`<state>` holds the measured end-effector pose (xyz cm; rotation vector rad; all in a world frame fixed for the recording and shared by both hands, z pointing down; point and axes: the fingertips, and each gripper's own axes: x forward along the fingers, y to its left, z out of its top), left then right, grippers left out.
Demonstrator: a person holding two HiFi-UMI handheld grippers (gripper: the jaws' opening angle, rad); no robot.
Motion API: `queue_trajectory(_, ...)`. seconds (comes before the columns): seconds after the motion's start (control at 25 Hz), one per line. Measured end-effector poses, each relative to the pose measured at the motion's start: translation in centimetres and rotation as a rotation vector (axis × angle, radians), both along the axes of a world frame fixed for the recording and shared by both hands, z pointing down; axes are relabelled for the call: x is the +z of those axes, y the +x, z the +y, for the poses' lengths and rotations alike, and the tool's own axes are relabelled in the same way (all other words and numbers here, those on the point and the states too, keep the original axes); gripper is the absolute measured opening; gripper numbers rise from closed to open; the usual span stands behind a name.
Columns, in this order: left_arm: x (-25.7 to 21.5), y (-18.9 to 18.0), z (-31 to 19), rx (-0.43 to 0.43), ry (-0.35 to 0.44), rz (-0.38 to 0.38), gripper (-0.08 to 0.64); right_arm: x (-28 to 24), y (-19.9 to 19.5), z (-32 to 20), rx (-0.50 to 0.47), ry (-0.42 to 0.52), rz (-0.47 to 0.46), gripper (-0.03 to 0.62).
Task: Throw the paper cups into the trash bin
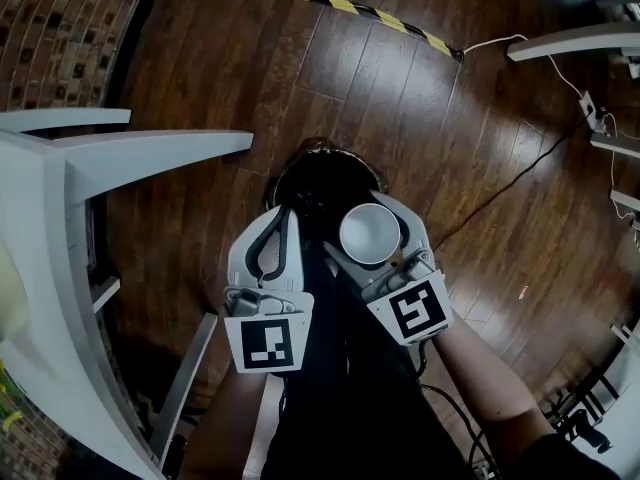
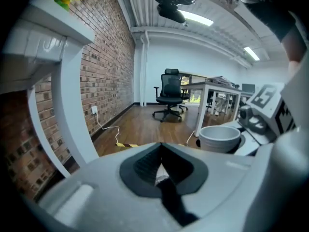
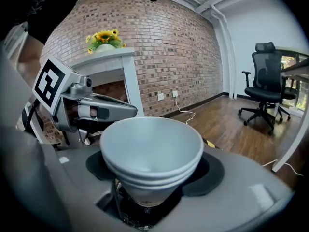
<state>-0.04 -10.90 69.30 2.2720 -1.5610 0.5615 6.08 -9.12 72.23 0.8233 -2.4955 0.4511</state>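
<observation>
A stack of white paper cups (image 1: 369, 232) stands mouth-up between the jaws of my right gripper (image 1: 376, 220), which is shut on it; the cups (image 3: 150, 153) fill the right gripper view, and the gripper (image 3: 154, 170) clasps the stack low down. Straight beneath, the trash bin (image 1: 318, 158) with its black bag is partly hidden by both grippers. My left gripper (image 1: 284, 214) hovers beside the cups on the left, shut with nothing held. In the left gripper view that gripper (image 2: 161, 146) has its jaws meeting, and the cups (image 2: 219, 137) sit to its right.
A white table (image 1: 60, 208) with slanted legs stands close on the left against a brick wall. Yellow-black tape (image 1: 340, 6) crosses the wooden floor ahead. A cable (image 1: 520, 168) runs to the right. An office chair (image 2: 169, 94) and desks stand further off.
</observation>
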Motion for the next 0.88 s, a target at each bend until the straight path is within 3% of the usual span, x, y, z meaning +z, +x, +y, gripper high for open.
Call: queue_trajectory(0.88, 15.6, 0.4, 4.7, -0.009, -0.173, -0.028, 0.005, 16.2, 0.9, 4.8, -0.025, -0.193, 0.082, 0.353)
